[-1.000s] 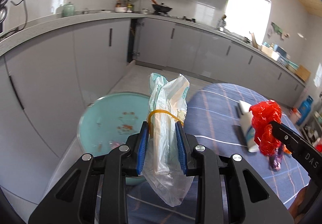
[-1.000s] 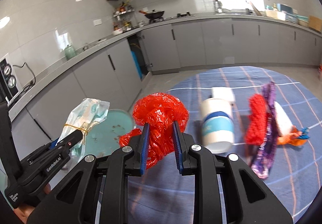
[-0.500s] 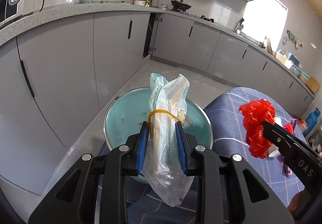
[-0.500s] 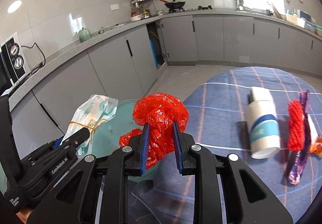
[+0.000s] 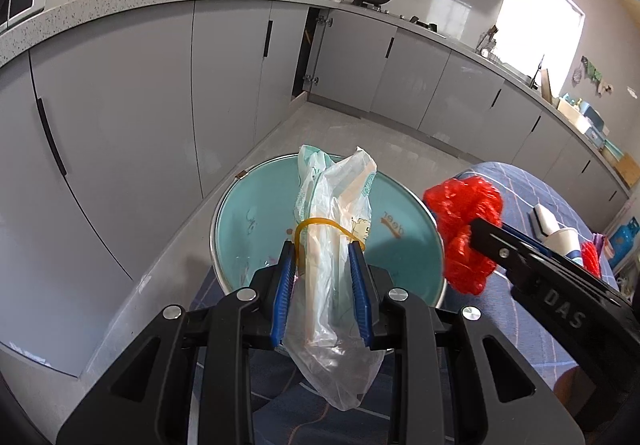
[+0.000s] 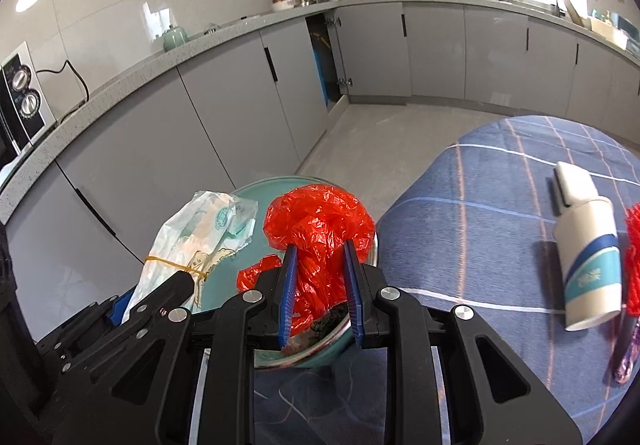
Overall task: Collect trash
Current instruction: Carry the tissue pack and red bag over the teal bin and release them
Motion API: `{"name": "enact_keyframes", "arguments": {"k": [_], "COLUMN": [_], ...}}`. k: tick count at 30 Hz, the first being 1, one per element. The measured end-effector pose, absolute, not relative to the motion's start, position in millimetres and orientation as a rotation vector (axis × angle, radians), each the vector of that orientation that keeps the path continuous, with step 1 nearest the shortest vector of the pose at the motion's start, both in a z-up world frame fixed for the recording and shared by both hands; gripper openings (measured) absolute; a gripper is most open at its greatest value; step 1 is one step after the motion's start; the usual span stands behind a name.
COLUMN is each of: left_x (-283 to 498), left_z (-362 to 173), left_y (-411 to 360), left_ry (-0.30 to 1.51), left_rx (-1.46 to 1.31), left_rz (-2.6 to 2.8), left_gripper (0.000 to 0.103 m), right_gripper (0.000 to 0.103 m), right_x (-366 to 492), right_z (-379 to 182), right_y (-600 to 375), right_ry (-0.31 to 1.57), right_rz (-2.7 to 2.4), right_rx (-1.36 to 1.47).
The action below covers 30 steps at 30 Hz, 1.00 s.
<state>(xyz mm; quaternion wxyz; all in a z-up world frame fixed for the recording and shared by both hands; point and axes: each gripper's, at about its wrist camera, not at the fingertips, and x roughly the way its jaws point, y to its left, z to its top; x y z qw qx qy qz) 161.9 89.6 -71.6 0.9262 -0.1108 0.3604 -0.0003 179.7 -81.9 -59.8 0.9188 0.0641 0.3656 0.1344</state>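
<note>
Both grippers had swung leftward over teal basin [image 5: 256,213], left gripper [image 5: 323,287] pinching banded clear bag [image 5: 334,205], right gripper [image 6: 320,285] pinching red bag [image 6: 320,221], grey cabinets [image 5: 132,105] behind, blue plaid tablecloth [image 6: 480,213] bearing paper cup [image 6: 588,265], "DAS" legible on right gripper.

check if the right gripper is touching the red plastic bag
Touching. The right wrist view shows the right gripper with both blue pads pressed into the red plastic bag.

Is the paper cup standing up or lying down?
Lying down. The cup rests on its side on the blue cloth, its open mouth facing the camera.
</note>
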Motion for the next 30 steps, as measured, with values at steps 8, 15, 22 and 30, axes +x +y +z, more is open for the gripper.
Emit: {"name": "enact_keyframes", "arguments": {"k": [8,15,22,30], "left_x": [174,181,185,175], "left_z": [-82,-93,-95,-83], "left_y": [90,92,94,90], "left_ry": [0.772,0.800,0.808,0.749], "left_rx": [-0.235,-0.242,-0.237,-0.196], "left_rz": [-0.002,-0.010,-0.004,0.059], "left_gripper": [0.027,0.028,0.039,0.072], "right_gripper": [0.024,0.035,0.049,0.049], "right_x": [198,217,212,187], "right_z": [-72,-81,-73,-58], "right_y": [-71,-74,-81,-105], "right_ry": [0.802,0.853,0.816,0.746], "right_rz": [0.290,0.332,0.318,0.257], "right_rx": [0.135,0.200,0.198,0.209]}}
